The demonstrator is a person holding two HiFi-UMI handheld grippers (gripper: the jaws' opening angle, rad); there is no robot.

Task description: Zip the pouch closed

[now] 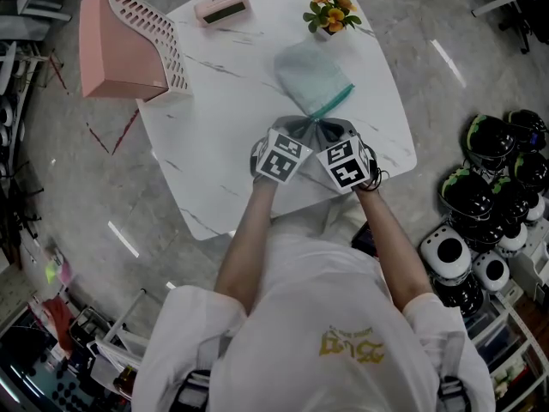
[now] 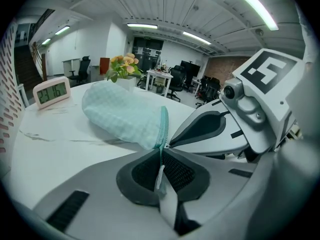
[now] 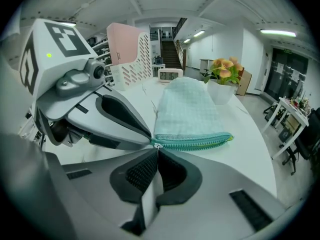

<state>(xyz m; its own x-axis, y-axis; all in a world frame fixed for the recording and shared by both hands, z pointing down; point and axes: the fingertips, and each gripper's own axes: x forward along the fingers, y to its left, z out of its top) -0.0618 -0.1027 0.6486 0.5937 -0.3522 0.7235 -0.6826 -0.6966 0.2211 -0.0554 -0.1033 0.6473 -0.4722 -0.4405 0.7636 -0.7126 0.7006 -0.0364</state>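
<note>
A person is leaning over a white marble table [image 1: 214, 110], working two hand-held tools at the near end of a mint checked pouch [image 1: 313, 75] that is lying mid-table. The left gripper [image 2: 161, 151] is pinching the pouch's near corner, jaws pressed together on the fabric. The right gripper [image 3: 156, 151], touching it tip to tip, is clamping the zip pull [image 3: 157, 145]. A clock [image 1: 221, 9] and flower pot [image 1: 330, 13] are sitting at the far edge.
</note>
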